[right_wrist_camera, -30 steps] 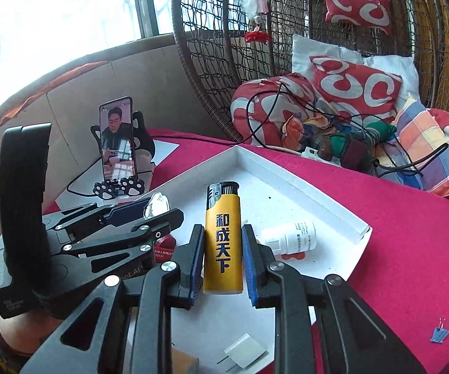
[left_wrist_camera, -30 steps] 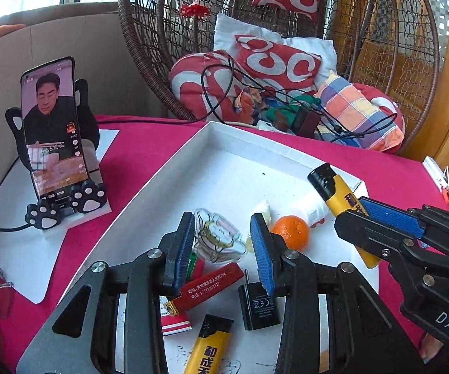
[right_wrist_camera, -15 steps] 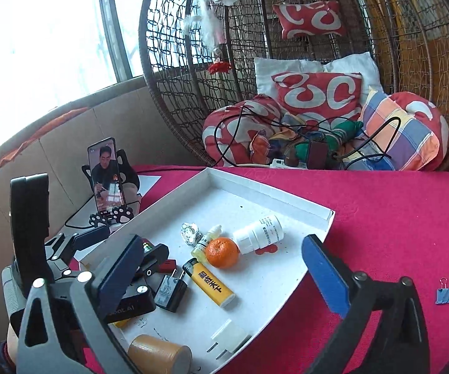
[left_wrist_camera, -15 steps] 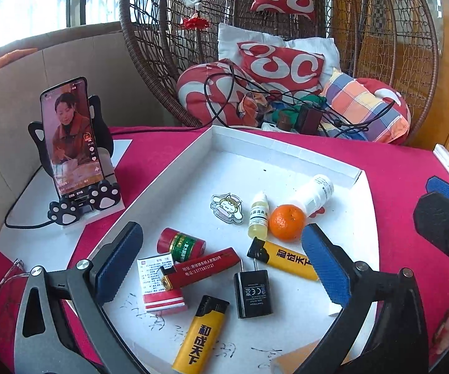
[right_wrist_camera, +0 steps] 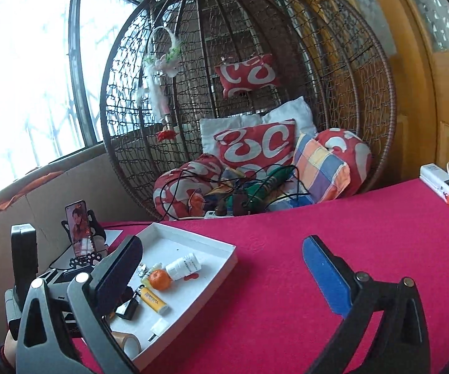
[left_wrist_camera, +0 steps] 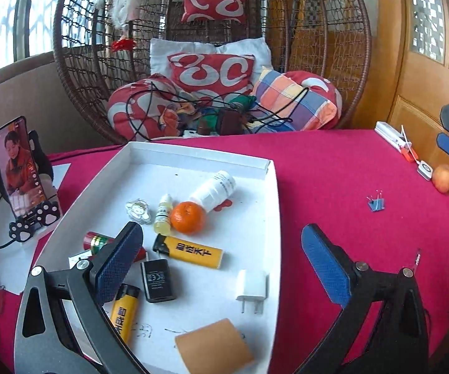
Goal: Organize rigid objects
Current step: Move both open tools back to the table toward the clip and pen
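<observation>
A white tray (left_wrist_camera: 272, 193) on the red tablecloth holds two yellow lighters (left_wrist_camera: 190, 251), a black charger (left_wrist_camera: 156, 280), a white plug (left_wrist_camera: 252, 286), an orange (left_wrist_camera: 188, 217), a white pill bottle (left_wrist_camera: 215, 188), a small dropper bottle (left_wrist_camera: 163, 213), a red can (left_wrist_camera: 98, 241) and a tape roll (left_wrist_camera: 213, 347). My left gripper (left_wrist_camera: 218, 265) is open and empty above the tray's near end. My right gripper (right_wrist_camera: 221, 274) is open and empty, raised above the table to the right of the tray (right_wrist_camera: 224, 263). The released lighter (right_wrist_camera: 152, 299) lies in the tray.
A phone on a paw-shaped stand (left_wrist_camera: 18, 171) stands left of the tray. Blue binder clips (left_wrist_camera: 375, 202), an apple (left_wrist_camera: 442, 177) and a white device (left_wrist_camera: 392, 135) lie on the cloth at the right. A wicker hanging chair with cushions (left_wrist_camera: 212, 74) stands behind the table.
My right gripper opened, left the yellow lighter in the tray and pulled back up and right. My left gripper opened wide and drew back from the tray's objects.
</observation>
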`<state>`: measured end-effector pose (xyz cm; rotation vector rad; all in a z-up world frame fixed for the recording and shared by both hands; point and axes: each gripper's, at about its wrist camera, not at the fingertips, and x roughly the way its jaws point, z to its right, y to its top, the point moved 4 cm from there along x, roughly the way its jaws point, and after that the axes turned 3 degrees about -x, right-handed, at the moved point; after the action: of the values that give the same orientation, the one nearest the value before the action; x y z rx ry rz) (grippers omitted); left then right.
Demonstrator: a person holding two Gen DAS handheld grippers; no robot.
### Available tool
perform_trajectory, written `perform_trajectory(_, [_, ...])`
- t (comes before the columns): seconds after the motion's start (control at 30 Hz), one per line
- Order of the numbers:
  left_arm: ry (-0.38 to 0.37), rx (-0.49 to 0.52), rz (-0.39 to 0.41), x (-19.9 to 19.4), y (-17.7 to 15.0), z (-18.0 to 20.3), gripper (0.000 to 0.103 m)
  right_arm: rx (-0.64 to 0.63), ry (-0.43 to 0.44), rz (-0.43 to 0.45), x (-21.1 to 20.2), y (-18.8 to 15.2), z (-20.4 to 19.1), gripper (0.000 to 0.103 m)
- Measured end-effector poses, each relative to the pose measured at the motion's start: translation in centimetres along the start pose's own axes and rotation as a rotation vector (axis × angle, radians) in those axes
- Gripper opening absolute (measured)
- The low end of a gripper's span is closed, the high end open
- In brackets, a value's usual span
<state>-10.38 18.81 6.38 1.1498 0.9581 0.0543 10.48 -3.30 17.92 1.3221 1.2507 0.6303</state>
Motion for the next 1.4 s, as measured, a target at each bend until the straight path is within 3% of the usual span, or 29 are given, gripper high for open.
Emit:
perform_trajectory(0.2, [-0.146, 0.15, -0.072, 1.3, -2.1, 7.4, 0.103, 0.094, -0.176, 0.07, -5.1, -0.2, 8.5, 0.103])
perform_trajectory(0.3, [-0.154, 0.222, -0.114, 2.2, -3.4, 10.3, 0.103, 0.12, -0.227, 0.056, -6.5, -1.9, 11.1, 0.103])
perform_trajectory(0.4, [-0.145, 0.263, -0.139, 2.7, -4.3, 11.9, 0.103, 0.136, -0.26, -0.016, -6.7, -4.3, 12.9, 0.103])
perform_trajectory(0.63, [-0.11, 0.316, -0.163, 3.3, -4.8, 13.3, 0.103, 0.221, -0.28, -0.107, -7.1, -8.0, 15.9, 0.103])
perform_trajectory(0.77, [-0.095, 0.331, -0.183, 3.9, -5.1, 13.6, 0.103, 0.228, -0.256, -0.134, -6.6, -8.9, 16.0, 0.103])
perform_trajectory(0.93, [-0.095, 0.329, -0.197, 4.4, -5.2, 13.7, 0.103, 0.145, -0.195, -0.229, -5.1, -10.0, 14.5, 0.103])
perform_trajectory(1.1, [-0.091, 0.296, -0.205, 4.6, -5.0, 12.7, 0.103, 0.02, -0.117, -0.395, -3.5, -11.9, 11.4, 0.103])
perform_trajectory(1.23, [-0.093, 0.265, -0.206, 4.6, -4.8, 11.8, 0.103, 0.046, -0.025, -0.562, -2.3, -14.2, 9.2, 0.103])
perform_trajectory(1.4, [-0.108, 0.231, -0.218, 5.3, -4.0, 11.3, 0.103, -0.001, -0.034, -0.574, 0.1, -14.2, 8.0, 0.103])
